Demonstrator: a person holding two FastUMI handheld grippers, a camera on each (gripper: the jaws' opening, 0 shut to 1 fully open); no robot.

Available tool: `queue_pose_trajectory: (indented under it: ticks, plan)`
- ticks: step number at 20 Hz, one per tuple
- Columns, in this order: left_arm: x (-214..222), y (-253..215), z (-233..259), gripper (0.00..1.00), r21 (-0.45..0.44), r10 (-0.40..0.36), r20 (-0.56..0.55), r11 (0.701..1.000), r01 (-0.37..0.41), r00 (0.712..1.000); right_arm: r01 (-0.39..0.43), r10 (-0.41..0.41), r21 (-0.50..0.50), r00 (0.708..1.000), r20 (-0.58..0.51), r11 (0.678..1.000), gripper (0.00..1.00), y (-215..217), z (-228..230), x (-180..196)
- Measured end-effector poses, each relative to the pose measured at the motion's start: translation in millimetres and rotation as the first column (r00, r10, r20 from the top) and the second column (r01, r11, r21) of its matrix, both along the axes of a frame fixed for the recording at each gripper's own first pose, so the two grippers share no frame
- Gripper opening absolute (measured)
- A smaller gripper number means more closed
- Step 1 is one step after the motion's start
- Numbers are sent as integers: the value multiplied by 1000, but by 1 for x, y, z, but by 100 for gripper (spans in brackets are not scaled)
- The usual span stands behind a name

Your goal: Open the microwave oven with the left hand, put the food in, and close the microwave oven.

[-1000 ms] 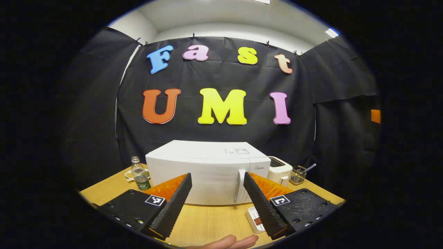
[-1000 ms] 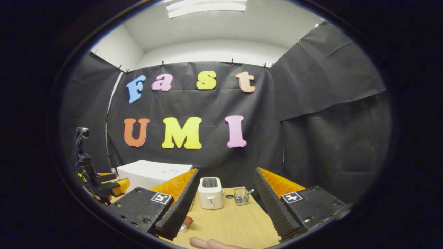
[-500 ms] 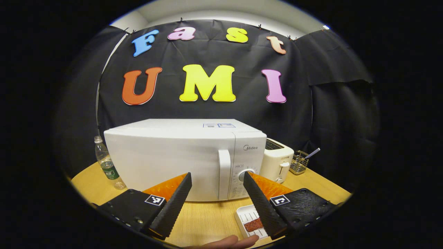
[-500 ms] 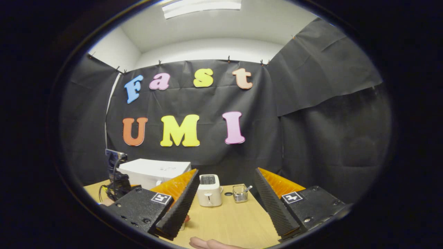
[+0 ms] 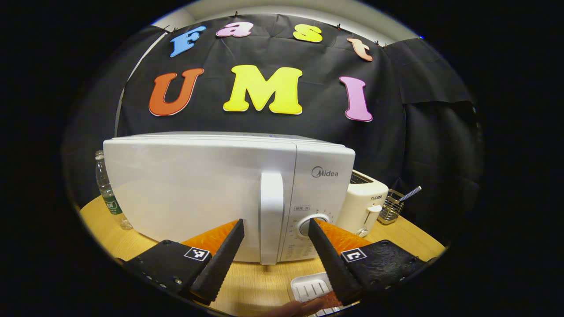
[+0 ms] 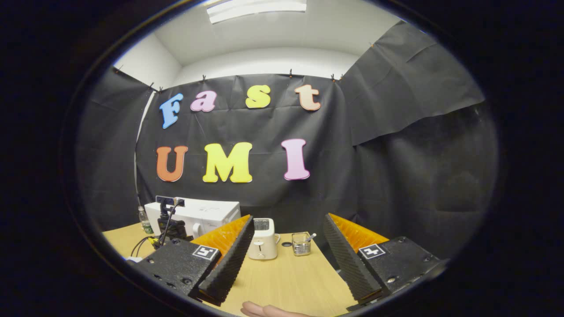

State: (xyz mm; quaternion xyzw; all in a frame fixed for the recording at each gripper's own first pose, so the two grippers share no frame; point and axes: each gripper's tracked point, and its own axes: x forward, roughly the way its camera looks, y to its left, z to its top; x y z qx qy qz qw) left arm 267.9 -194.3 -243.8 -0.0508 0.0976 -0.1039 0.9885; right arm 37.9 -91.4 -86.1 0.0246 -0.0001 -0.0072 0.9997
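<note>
**Left gripper view: closing on the door handle, door still shut**

Left gripper view now has the white boxy microwave oven much larger than a second ago. The camera has closed in fast and dropped to about handle height. The white vertical bar handle sits dead centre between the left gripper fingers, which are spread wide with nothing between them. Can't tell if the tips have reached the handle yet; it looks just ahead of them. Door is flush with the body, so opening hasn't started.

Food: white ribbed plastic tray holding a reddish-brown piece is on the light wooden table just in front of the oven, below the control panel. It has slid toward the bottom edge of the view and is partly hidden by the right-hand finger. A fingertip shows at the bottom edge.

Right gripper view: right gripper is also spread wide and empty, and has barely shifted, hovering over the table. It looks at the cream two-slot toaster and a small clear glass holder. The left gripper rig has moved up against the oven front, far left.

Judgement: approach phase is nearly done. Next comes pinching the handle and pulling along the door's arc. Tray pickup is likely the right gripper's job.
</note>
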Motion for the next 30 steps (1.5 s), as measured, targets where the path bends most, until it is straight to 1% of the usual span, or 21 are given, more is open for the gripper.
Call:
queue_pose_trajectory:
  ticks: [1, 2, 3, 4, 6, 7, 8, 9, 10, 12, 13, 14, 15, 16, 17, 18, 19, 20, 21, 27, 30]
  plan:
    - [7, 4, 4, 87, 14, 22, 39, 1000, -23, 999, 0, 0, 1, 1000, -3, 1000, 91, -3, -3, -2]
    - [7, 9, 2, 51, 27, 56, 44, 998, -57, 997, 0, 0, 4, 1000, -11, 1000, 91, -5, -6, -3]
    - [10, 10, -1, 53, 50, 59, 45, 997, -62, 997, 5, -5, 4, 1000, -13, 1000, 91, -8, -7, -4]
    - [14, 0, -4, 44, 31, 30, 37, 999, -31, 999, 16, -16, 2, 1000, -13, 1000, 100, -12, -7, -5]
    - [8, 4, -10, 28, -43, 25, -30, 999, -26, 999, 34, -34, -4, 999, -12, 999, 100, -16, -7, -5]
    - [7, 3, -7, 23, -52, 29, -41, 998, -32, 999, 38, -39, -6, 999, -12, 999, 91, -16, -8, -8]
    - [6, 2, -9, 8, -47, 24, -51, 999, -27, 998, 37, -37, -7, 999, -12, 999, 91, -15, -7, -11]
    - [4, 1, -9, 16, -20, 21, -51, 1000, -23, 998, 32, -33, -7, 999, -9, 999, 91, -14, -6, -14]
    - [4, 3, -8, 16, -1, 19, -42, 1000, -19, 999, 30, -30, -5, 1000, -10, 1000, 91, -13, -5, -16]
    - [1, 4, -10, 16, -25, 5, -66, 1000, -6, 998, 19, -18, 7, 1000, -22, 1000, 91, -12, -8, -24]
    - [-2, 3, -9, 17, -46, 1, -76, 999, -5, 997, 6, -5, 14, 1000, -28, 1000, 100, -9, -9, -27]
    - [-3, 3, -10, 16, -46, -2, -82, 999, -2, 997, 0, 0, 16, 1000, -31, 1000, 91, -9, -8, -30]
    - [-8, 4, -9, 16, -37, 2, -86, 999, -5, 996, 6, -5, 12, 999, -33, 1000, 91, -13, -9, -31]
    - [-12, 7, -1, 16, -27, 12, -42, 1000, -13, 999, 15, -15, 5, 999, -32, 1000, 90, -16, -8, -32]
    - [-18, 10, 0, 15, -9, 12, -54, 1000, -13, 998, 22, -22, -2, 999, -26, 1000, 90, -18, -6, -34]
    - [-24, 11, -4, 8, -11, -3, -49, 1000, 3, 999, 28, -28, -6, 999, -25, 1000, 90, -19, -5, -35]
    - [-29, 12, -4, 9, -18, -20, -35, 1000, 19, 999, 30, -30, -8, 999, -27, 1000, 90, -18, -6, -37]
    - [-38, 14, -4, 8, -27, -32, -38, 999, 31, 999, 28, -28, -7, 999, -28, 1000, 100, -16, -5, -39]
    - [-46, 18, -2, 8, -28, -41, -32, 999, 40, 999, 23, -23, -4, 999, -27, 1000, 91, -13, -4, -41]
    - [-98, 46, -2, 8, -20, -77, -11, 997, 77, 997, -6, 7, 22, 1000, -25, 1000, 91, 6, 2, -58]
    - [-121, 63, -2, 8, -20, -89, -10, 996, 89, 996, -19, 19, 19, 1000, -16, 1000, 90, 16, 5, -66]
